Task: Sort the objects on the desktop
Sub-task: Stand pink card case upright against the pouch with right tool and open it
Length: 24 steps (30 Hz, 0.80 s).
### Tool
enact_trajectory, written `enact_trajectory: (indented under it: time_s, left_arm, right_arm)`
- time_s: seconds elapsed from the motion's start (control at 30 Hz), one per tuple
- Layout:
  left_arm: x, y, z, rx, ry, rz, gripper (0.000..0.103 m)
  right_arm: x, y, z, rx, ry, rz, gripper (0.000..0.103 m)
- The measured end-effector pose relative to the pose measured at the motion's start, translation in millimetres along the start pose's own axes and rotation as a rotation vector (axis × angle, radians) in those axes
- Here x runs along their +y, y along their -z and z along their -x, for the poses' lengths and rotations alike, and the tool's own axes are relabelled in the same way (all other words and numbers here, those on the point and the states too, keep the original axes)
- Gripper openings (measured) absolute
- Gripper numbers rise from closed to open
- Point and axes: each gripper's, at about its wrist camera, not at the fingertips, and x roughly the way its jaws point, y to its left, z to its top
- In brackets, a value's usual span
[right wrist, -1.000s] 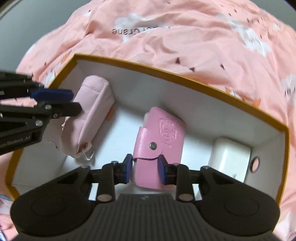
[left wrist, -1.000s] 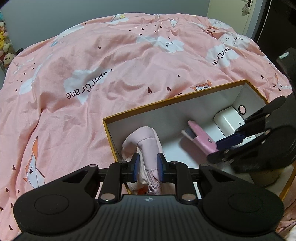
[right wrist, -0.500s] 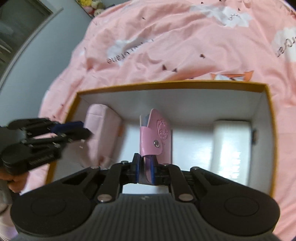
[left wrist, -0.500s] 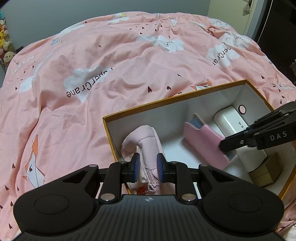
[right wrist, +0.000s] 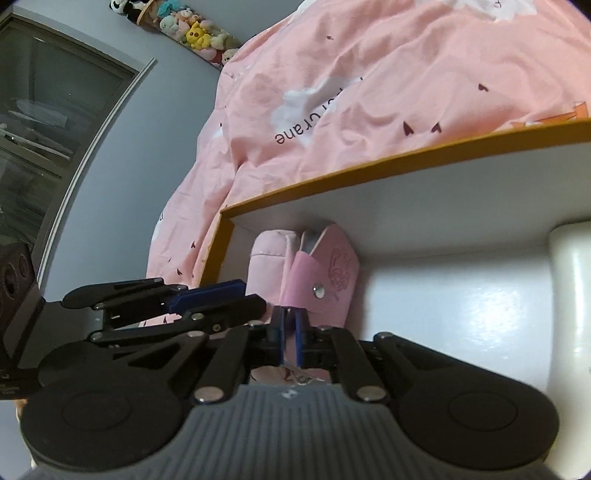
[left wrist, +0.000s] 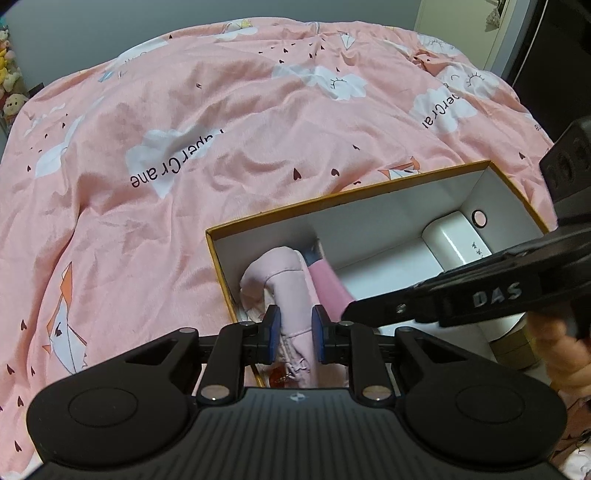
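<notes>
The bedsheet (left wrist: 177, 173) reads "Paper Crane"; the right tongs (left wrist: 347, 314) bear "DAS".

A bed fills most of both views, covered by a rumpled pink duvet (left wrist: 229, 122) printed with white clouds, small dark hearts and the words "Paper Crane". Behind it stands a plain grey-blue wall (left wrist: 122, 29), with a row of small plush toys (right wrist: 184, 27) lined along a ledge beside the bed. A dark glass window (right wrist: 44, 122) with a pale frame sits in that wall, and a pale door frame (left wrist: 454, 26) stands at the far corner.
</notes>
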Motion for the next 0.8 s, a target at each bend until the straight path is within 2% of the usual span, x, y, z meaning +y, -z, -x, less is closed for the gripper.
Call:
enact_trajectory:
  time_s: [0.23,0.37,0.57,0.73,0.8]
  left_arm:
    - [11,10,33,-0.096,0.013,0.044,0.023]
    - [12,18,43,-0.097,-0.016,0.048,0.026]
    - [19,30,40,-0.066,-0.003,0.107,0.026]
    - [21,36,44,-0.076,-0.006,0.136,0.027]
    - [22,38,46,-0.083,-0.010,0.148,0.028]
  right_arm:
    - [12,5,-23,0.014,0.026,0.076,0.006]
    - [26,7,-24,0.005,0.077,0.190,0.007]
    - [25,8,-18,0.005,0.089,0.217,0.013]
    - [27,9,-15,0.003,0.097,0.228,0.024]
    - [29,9,-12,-0.005,0.104,0.238,0.032]
